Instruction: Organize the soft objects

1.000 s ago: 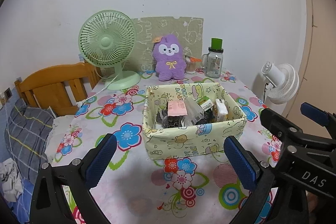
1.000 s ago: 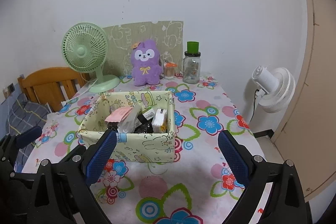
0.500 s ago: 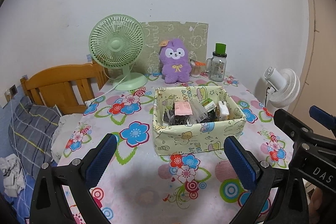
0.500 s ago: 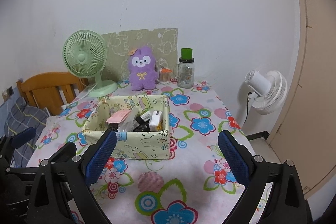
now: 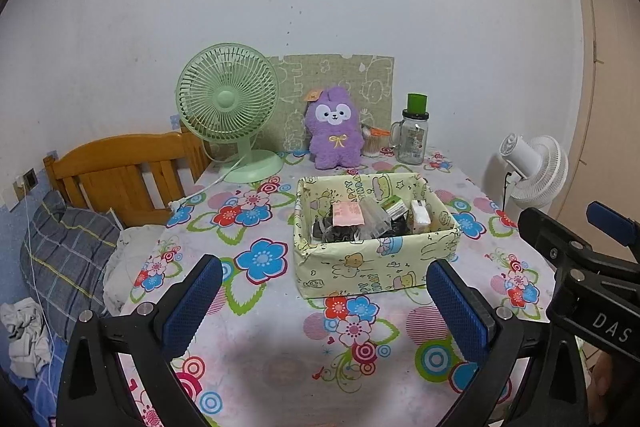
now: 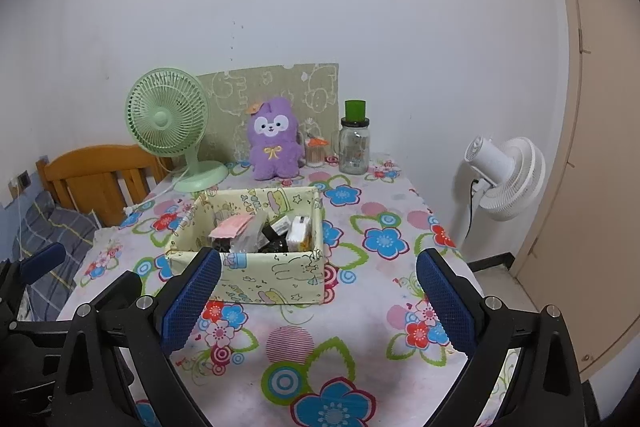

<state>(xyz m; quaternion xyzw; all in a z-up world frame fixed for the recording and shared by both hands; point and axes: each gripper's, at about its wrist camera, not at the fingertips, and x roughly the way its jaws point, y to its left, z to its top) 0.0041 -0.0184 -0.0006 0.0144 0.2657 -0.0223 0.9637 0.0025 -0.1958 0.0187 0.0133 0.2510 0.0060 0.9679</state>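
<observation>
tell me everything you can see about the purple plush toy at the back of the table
The fluffy purple plush animal toy sits upright at the far edge of the flower-patterned tablecloth, facing the cameras. It has a white face patch with dark eyes, rounded ears, a small yellow bow on its chest and an orange tag by one ear. A pale green patterned board stands behind it. Neither gripper touches it.

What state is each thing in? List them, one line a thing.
left gripper: open, holding nothing, above the near table.
right gripper: open, holding nothing.
purple plush toy: upright at the back of the table, untouched.
storage box: open-topped, with small items inside.
green desk fan: upright; cannot tell whether it is running.
glass jar: upright, green lid on.
white floor fan: standing beside the table.
</observation>
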